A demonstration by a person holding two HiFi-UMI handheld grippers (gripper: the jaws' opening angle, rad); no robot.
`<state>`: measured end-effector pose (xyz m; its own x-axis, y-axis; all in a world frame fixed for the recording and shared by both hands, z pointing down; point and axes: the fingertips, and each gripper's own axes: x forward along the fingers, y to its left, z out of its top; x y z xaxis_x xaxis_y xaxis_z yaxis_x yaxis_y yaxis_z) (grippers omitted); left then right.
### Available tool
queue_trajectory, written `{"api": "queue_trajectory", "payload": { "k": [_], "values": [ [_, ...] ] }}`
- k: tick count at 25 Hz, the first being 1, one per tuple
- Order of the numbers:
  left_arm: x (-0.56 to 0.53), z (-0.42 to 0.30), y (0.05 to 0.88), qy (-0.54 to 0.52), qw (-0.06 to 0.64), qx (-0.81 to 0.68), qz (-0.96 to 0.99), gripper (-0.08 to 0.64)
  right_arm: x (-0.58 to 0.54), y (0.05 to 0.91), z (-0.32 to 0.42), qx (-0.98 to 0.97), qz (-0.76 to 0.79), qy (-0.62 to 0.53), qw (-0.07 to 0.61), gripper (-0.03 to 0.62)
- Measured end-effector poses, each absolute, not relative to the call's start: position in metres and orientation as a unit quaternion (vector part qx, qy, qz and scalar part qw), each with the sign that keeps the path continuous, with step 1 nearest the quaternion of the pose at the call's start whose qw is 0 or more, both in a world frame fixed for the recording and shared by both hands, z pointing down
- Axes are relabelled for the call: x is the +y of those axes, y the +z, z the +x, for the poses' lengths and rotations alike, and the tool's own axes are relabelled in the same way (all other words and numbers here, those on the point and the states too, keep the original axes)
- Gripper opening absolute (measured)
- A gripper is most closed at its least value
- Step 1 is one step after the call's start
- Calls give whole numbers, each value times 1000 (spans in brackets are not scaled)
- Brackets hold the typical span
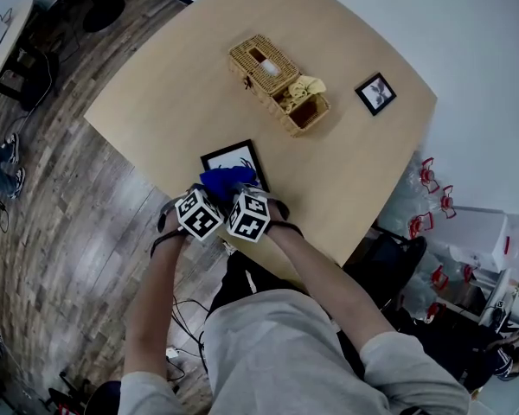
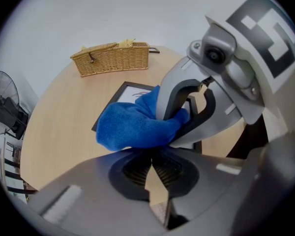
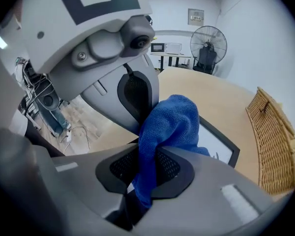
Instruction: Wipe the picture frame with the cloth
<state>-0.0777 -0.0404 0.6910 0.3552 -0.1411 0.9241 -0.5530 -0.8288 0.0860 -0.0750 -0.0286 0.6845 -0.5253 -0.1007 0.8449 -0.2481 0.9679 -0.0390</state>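
One cloth (image 1: 227,180) — clamped in right tool (image 3: 146,167), left tool (image 2: 151,167) closed beside — seemingly on picture frame (image 1: 231,156).

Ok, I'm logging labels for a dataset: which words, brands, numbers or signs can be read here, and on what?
None can be read.
Wall notice: too small and blurred to read.
Marker cubes: black-and-white squares only, no letters.
Picture frame: faint drawn marks, no legible writing.

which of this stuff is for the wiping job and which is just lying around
For the job: blue cloth, held by the right gripper; large picture frame.
Lying about: wicker basket, small picture frame, fan.
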Motion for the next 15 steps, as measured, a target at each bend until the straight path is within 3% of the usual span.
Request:
{"api": "queue_trajectory", "payload": {
  "k": [15],
  "values": [
    [-42,-78,689,515,203,-230,800,54,10,684,-63,-856,133,103,488,52]
  ]
}}
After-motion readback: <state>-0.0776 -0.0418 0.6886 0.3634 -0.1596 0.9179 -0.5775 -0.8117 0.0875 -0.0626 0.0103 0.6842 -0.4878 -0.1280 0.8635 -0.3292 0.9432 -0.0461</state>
